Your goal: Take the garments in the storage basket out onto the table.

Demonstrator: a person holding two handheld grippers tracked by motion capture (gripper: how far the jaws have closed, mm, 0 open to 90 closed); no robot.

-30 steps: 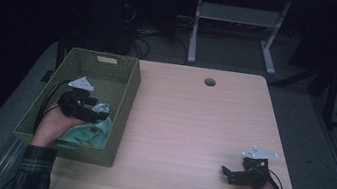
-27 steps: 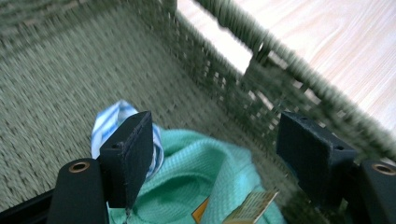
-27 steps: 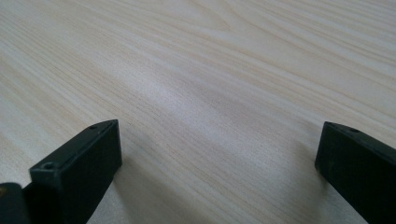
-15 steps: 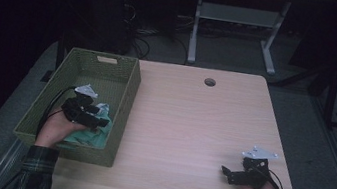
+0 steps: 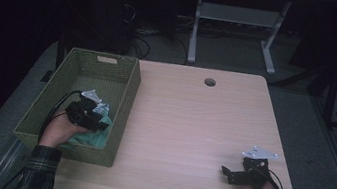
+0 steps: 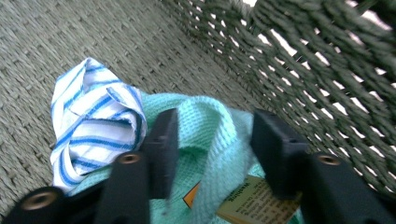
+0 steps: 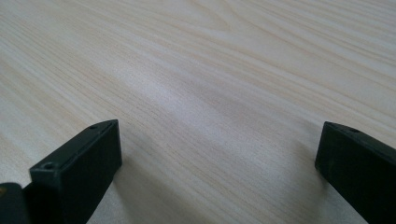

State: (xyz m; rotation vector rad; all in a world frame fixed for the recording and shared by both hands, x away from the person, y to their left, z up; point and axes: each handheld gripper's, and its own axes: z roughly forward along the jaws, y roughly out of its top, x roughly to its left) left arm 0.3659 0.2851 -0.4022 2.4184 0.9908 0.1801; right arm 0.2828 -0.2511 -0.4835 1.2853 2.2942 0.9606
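- High view: at lower left, the left tool (image 5: 87,112) is down inside the green woven basket (image 5: 126,93), right over a mint-green cloth (image 5: 95,131) bunched in the near right corner. The right tool (image 5: 240,173) rests at lower right on the bare desk (image 5: 192,123), well apart from the basket, so the left hand is clearly the nearer one.
- Left gripper view: the jaws stand part open, straddling a raised fold of the mint cloth (image 6: 210,126) running up the frame's centre; not clamped yet, I judge. A blue-striped white cloth (image 6: 93,126) lies just left. A yellow tag (image 6: 252,203) carries small print, too blurred to read.
- Right gripper view: jaws spread wide, holding nothing, above pale wood grain.
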